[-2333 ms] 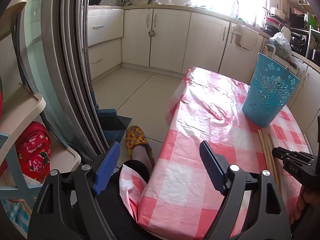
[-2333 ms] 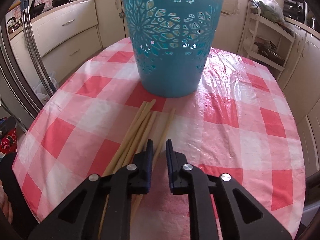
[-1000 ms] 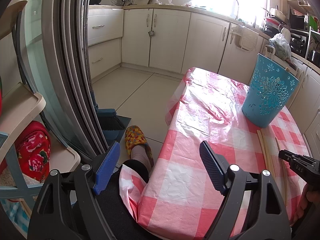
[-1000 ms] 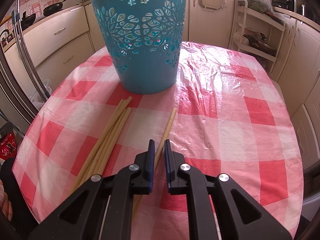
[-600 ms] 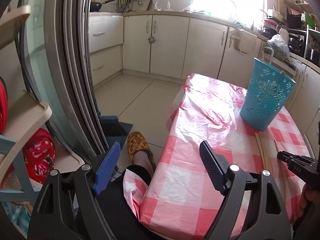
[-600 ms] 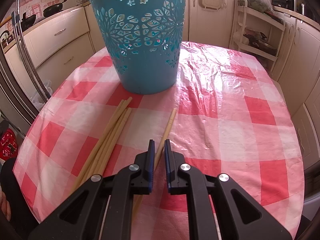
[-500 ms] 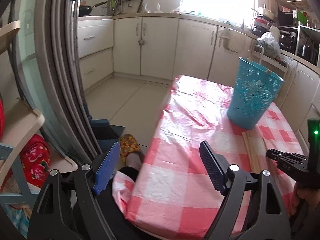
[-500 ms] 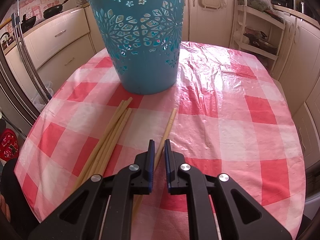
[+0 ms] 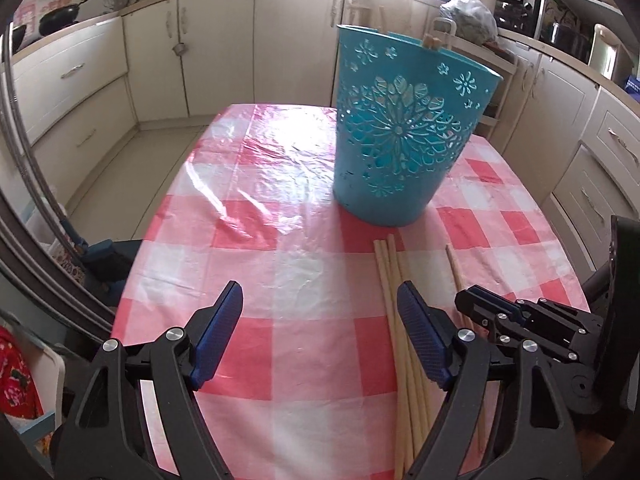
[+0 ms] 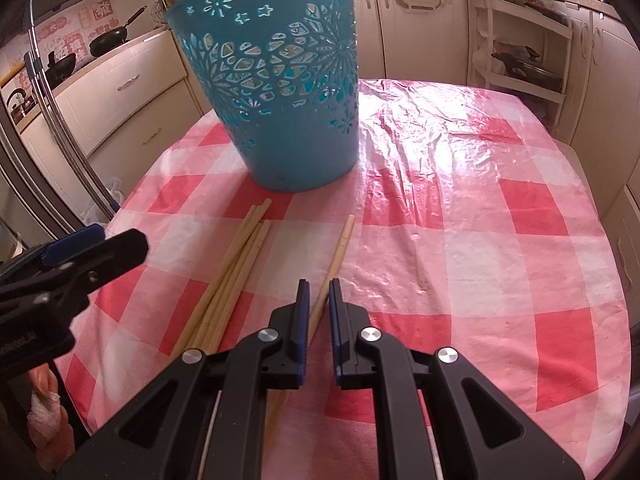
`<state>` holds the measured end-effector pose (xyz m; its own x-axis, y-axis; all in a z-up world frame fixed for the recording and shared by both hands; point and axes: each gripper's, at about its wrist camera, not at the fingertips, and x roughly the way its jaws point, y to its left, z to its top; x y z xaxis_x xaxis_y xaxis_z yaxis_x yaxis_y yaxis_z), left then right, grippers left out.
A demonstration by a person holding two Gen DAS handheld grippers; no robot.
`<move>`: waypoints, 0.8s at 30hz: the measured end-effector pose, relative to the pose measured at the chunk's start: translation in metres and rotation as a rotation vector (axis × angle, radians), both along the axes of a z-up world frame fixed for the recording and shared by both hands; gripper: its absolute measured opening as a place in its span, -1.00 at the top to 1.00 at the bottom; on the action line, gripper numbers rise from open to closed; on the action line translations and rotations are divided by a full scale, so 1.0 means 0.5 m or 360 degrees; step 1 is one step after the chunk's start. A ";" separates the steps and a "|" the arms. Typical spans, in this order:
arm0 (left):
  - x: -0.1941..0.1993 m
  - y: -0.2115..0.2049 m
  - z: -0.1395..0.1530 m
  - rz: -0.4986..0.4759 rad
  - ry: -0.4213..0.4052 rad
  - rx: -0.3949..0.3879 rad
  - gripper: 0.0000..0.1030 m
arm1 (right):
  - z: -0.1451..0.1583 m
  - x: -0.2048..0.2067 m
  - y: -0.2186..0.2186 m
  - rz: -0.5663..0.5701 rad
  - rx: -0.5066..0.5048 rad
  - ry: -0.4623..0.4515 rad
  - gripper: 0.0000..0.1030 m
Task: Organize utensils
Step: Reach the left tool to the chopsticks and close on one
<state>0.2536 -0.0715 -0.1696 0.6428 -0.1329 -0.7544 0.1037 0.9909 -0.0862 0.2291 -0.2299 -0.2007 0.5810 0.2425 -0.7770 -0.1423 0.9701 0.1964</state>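
On pink checks, right hand-held gripper (image 10: 319, 312) pinches one chopstick (image 10: 336, 250); left hand-held gripper (image 9: 320, 320) gapes, holding nothing.

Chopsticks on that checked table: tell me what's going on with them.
A person holds a gripper in each hand over the red-checked tablecloth. The right gripper has its jaws nearly closed around a single chopstick lying apart from the rest; whether it is pinched yet is unclear. The left gripper hangs open beside the bundle of chopsticks. The blue cutout basket stands upright just beyond them, with chopstick tips showing above its rim.
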 end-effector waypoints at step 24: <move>0.026 -0.012 -0.055 -0.0157 0.0200 -0.0169 0.79 | -0.003 0.002 -0.013 -0.0007 0.0070 0.0010 0.80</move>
<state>0.2665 -0.0774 -0.1971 0.5245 -0.2738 -0.8062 0.1818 0.9610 -0.2082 0.2303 -0.2363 -0.2022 0.5771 0.2737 -0.7695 -0.1364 0.9612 0.2396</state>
